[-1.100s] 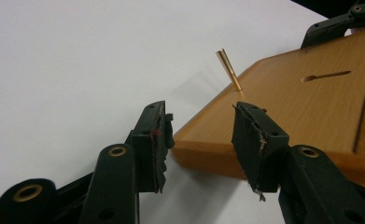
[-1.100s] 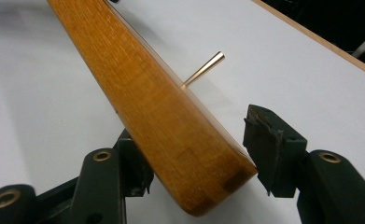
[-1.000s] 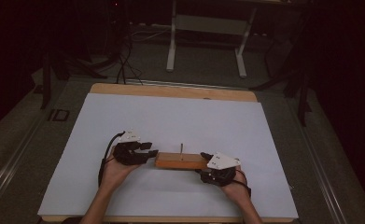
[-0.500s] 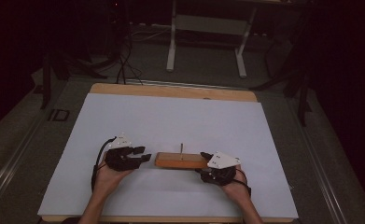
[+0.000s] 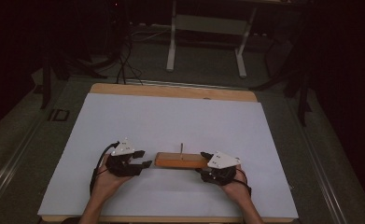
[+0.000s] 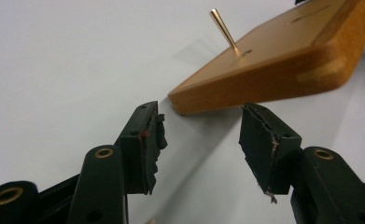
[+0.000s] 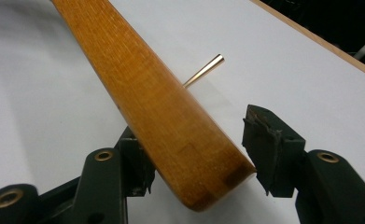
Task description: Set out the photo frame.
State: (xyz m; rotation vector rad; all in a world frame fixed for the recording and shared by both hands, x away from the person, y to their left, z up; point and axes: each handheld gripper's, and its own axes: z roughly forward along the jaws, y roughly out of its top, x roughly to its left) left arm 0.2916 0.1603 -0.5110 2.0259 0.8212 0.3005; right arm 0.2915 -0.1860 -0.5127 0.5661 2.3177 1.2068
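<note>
Where wooden block [image 5: 181, 160] lies lengthwise between both, left tongs [image 5: 143, 158] agape just off its near end, right tongs [image 5: 205, 164] parted astride the far end, not clamped.

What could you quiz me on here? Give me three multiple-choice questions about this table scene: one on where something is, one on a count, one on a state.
1. Where does the wooden block lie?
A. between the two claws
B. at the table's far edge
C. on the floor

2. How many thin metal pins stand up from the block?
A. none
B. one
C. three

3. How is the left claw?
A. clamped on the pin
C. lying on its side, shut
B. open, just short of the block's end

Answers: 1 A, the block sits between the left claw and the right claw in the high view. 2 B, a single pin rises from its top. 3 B, the left gripper view shows a wide gap with nothing in it.
</note>
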